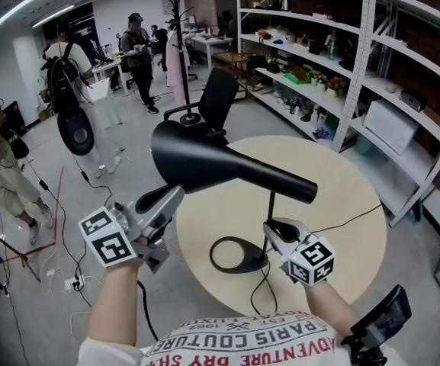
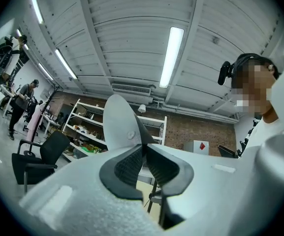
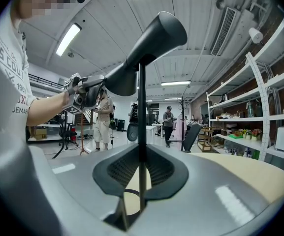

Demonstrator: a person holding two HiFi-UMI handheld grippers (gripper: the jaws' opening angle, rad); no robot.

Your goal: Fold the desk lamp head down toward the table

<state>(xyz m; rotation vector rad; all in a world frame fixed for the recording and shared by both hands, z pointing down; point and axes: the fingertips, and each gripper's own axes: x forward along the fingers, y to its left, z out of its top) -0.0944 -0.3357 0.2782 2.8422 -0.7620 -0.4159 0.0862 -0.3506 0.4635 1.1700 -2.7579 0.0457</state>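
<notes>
Shelves (image 1: 365, 59) flank the table (image 1: 349, 212) — office chair (image 1: 218, 96) beyond lamp head (image 1: 197, 158).

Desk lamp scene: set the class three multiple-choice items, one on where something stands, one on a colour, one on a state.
1. Where does the lamp base stand?
A. on the round table
B. on the floor
C. on a shelf

2. What colour is the outside of the lamp head?
A. white
B. black
C. red

3. What do the right tongs hold?
A. nothing
B. the cable
C. the lamp's thin stem

Key: 1 A, the ring-shaped base lies on the beige tabletop in the head view. 2 B, the cone-shaped head is black in the head view. 3 C, the right gripper view shows the tongs closed on the upright stem.
</notes>
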